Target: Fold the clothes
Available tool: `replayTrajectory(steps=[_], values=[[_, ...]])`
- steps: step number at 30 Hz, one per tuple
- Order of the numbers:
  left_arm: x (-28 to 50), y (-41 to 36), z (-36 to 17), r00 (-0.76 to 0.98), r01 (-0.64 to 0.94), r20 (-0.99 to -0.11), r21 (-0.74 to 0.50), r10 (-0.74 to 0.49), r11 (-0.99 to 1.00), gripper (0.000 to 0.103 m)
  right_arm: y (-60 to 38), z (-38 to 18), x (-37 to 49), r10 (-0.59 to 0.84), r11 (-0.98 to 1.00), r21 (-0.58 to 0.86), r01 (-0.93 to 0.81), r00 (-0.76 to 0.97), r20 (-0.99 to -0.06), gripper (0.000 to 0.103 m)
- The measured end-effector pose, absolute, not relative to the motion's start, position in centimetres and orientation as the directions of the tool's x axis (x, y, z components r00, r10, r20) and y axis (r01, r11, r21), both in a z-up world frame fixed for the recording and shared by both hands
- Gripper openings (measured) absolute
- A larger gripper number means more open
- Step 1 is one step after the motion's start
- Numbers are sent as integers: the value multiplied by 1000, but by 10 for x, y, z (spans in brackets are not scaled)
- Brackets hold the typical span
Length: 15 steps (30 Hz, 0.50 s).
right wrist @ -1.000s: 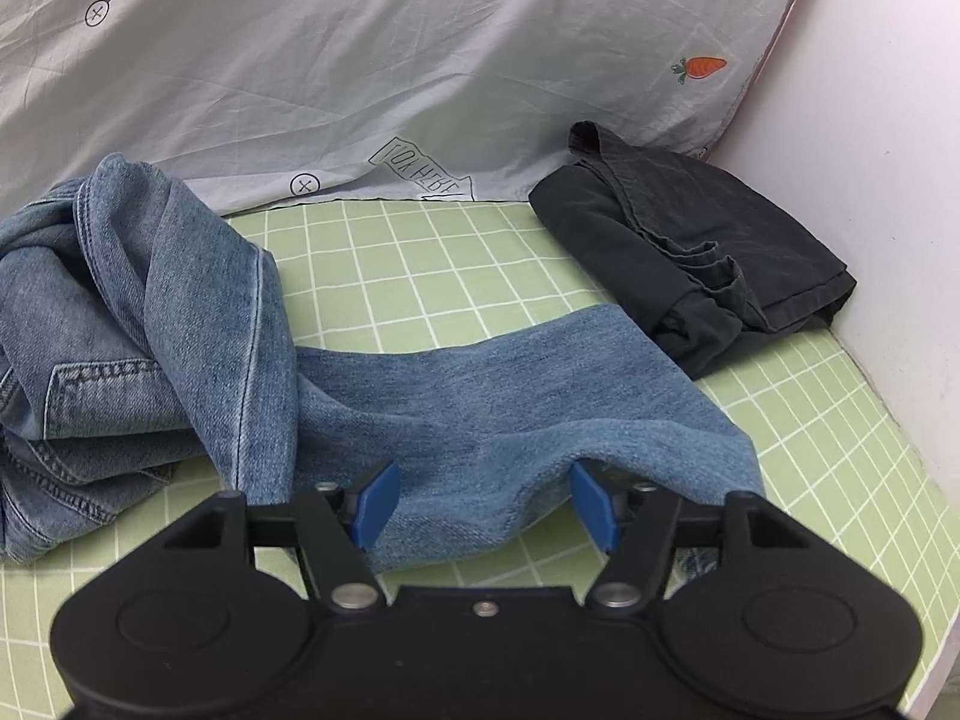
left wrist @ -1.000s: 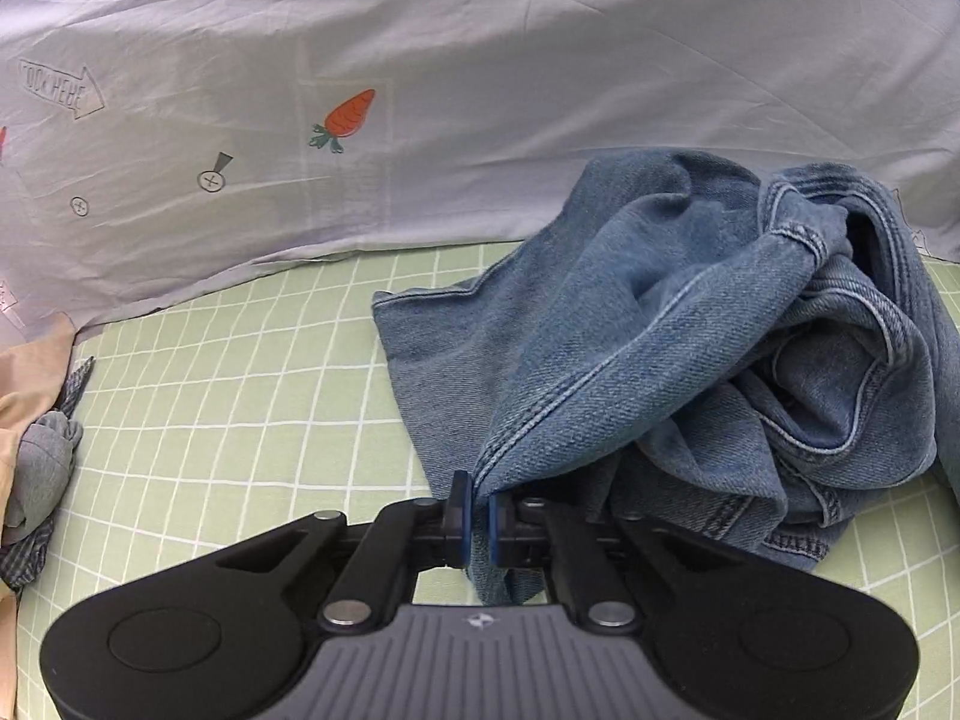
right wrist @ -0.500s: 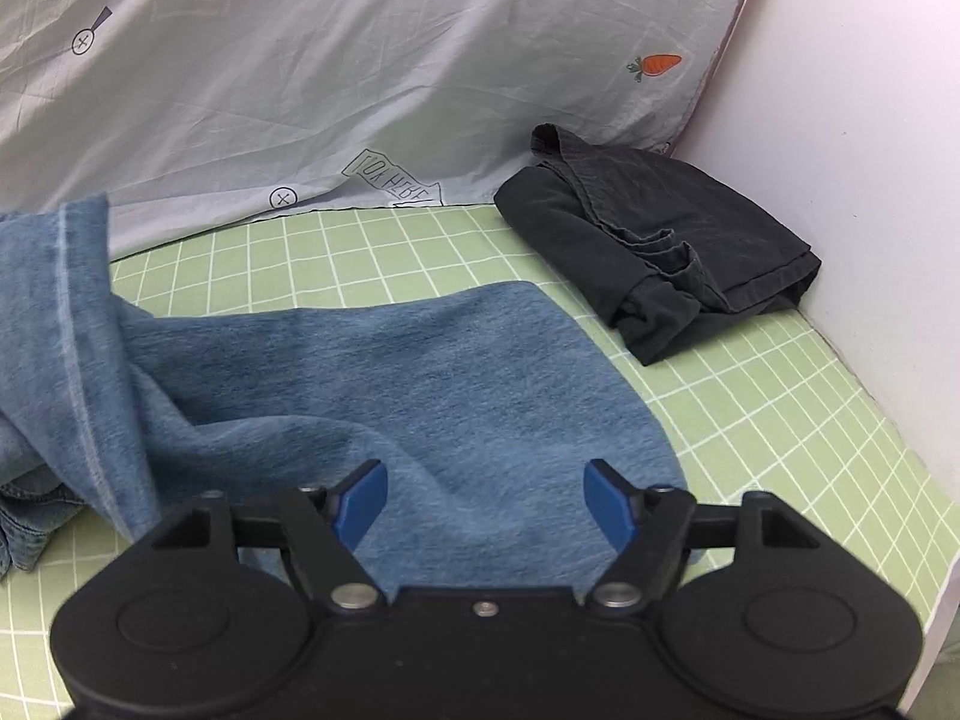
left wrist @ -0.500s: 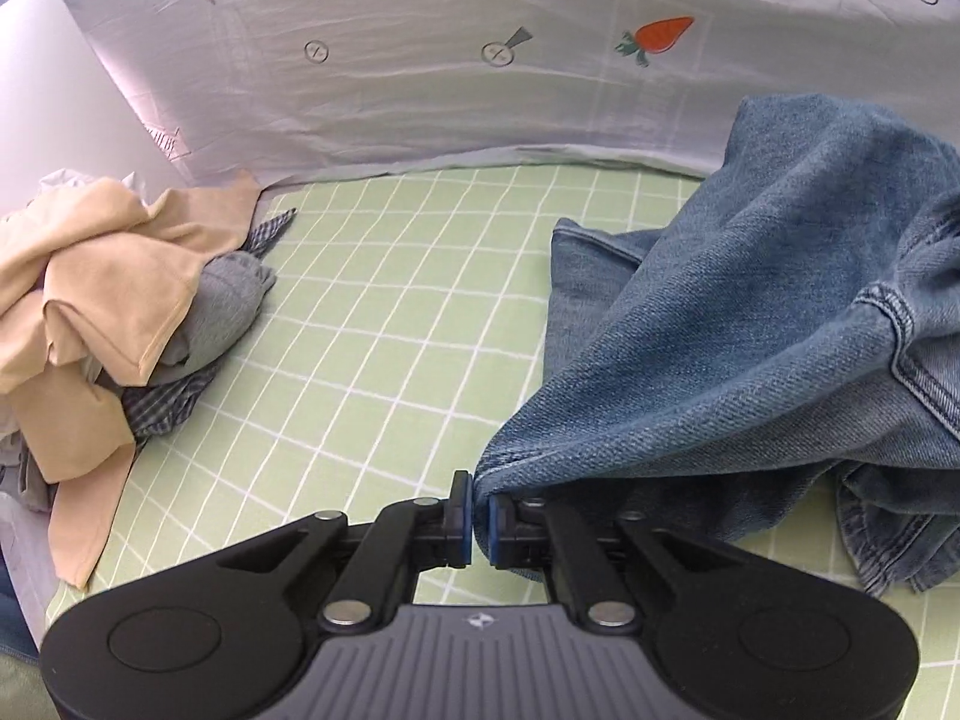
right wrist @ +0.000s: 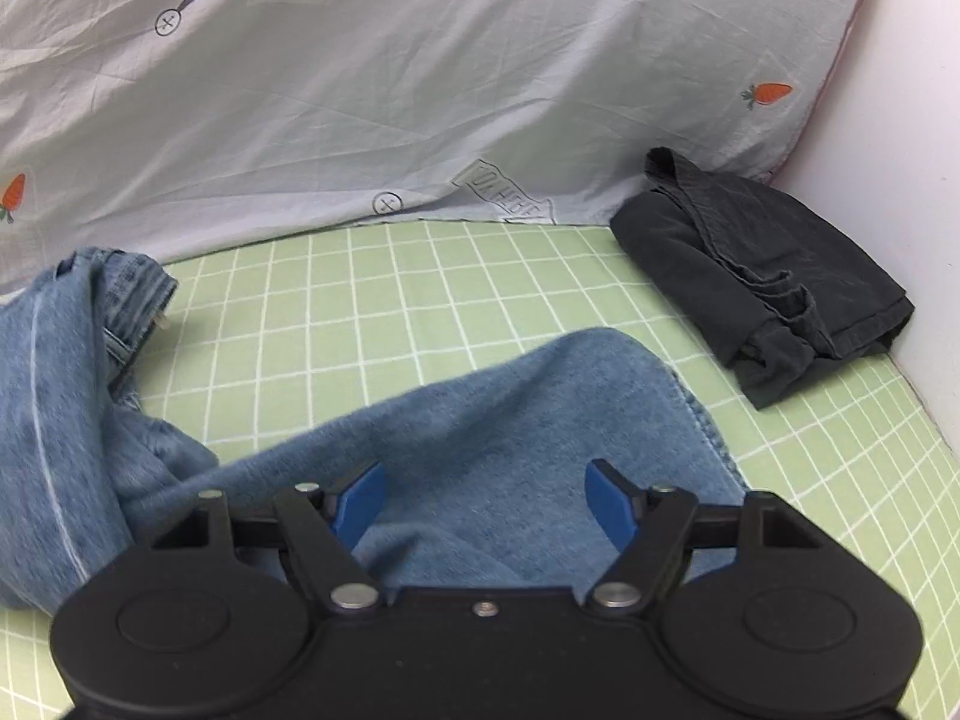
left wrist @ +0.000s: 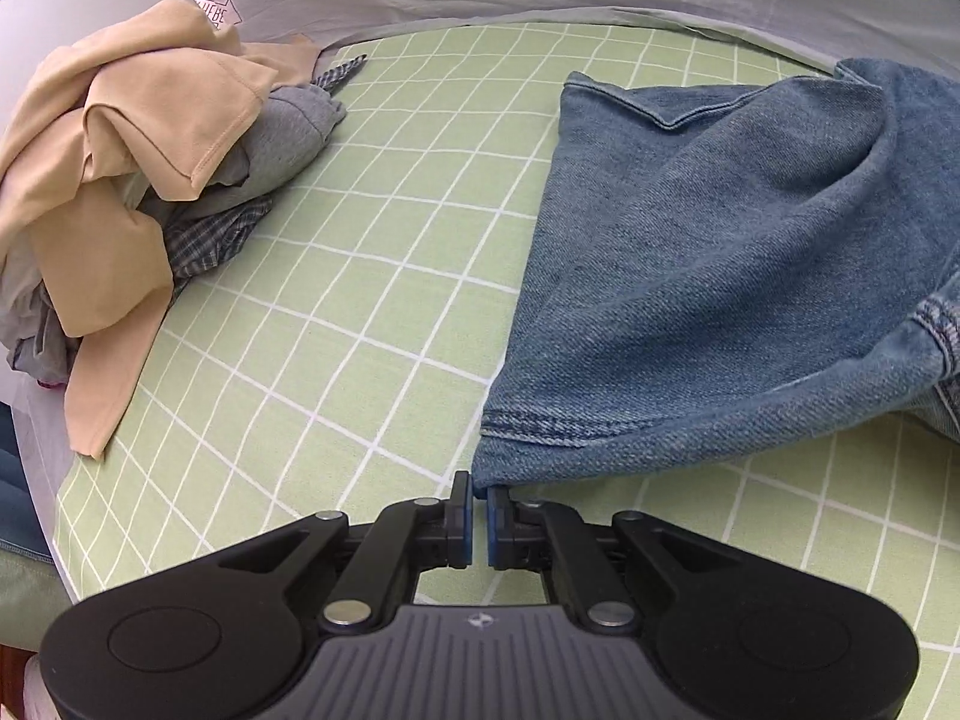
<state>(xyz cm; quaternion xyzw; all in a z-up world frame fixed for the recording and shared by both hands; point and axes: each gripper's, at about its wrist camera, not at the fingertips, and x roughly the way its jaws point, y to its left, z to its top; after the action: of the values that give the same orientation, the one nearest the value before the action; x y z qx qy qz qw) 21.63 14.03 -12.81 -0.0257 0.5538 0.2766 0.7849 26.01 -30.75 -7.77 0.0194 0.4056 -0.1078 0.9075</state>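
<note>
A pair of blue jeans point(left wrist: 720, 276) lies stretched over the green checked mat point(left wrist: 372, 276). My left gripper point(left wrist: 478, 510) is shut on the hem corner of one jeans leg and holds it just above the mat. In the right wrist view the other leg of the jeans point(right wrist: 492, 468) lies flat on the mat under my right gripper point(right wrist: 486, 501), which is open and empty with its blue pads spread wide above the denim. The waistband end point(right wrist: 126, 294) is bunched at the left.
A heap of unfolded clothes, tan, grey and plaid point(left wrist: 138, 168), lies at the mat's left. A folded dark grey garment point(right wrist: 768, 300) sits at the right by the white wall point(right wrist: 900, 180). A pale printed sheet point(right wrist: 420, 90) hangs behind the mat.
My left gripper has pulled the jeans hem leftward and nearer, stretching the leg out; the clothes heap has come into view. My right gripper has stayed open over the other leg, which has shifted left.
</note>
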Motion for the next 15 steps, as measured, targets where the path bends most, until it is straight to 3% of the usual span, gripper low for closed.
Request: replayTrajectory(steps=[6,12,15], values=[[220,138,-133,225,-457,-891,262,395,850,6,-271,-69,313,-6,982,127,137,701,-713,74],[221,136,-136,225,-441,-887,276,403,854,6,-232,-108,331,196,951,294,93,555,-809,72],[220,135,-136,228,-435,-885,281,406,856,6,-217,-121,309,214,947,306,96,523,-825,73]])
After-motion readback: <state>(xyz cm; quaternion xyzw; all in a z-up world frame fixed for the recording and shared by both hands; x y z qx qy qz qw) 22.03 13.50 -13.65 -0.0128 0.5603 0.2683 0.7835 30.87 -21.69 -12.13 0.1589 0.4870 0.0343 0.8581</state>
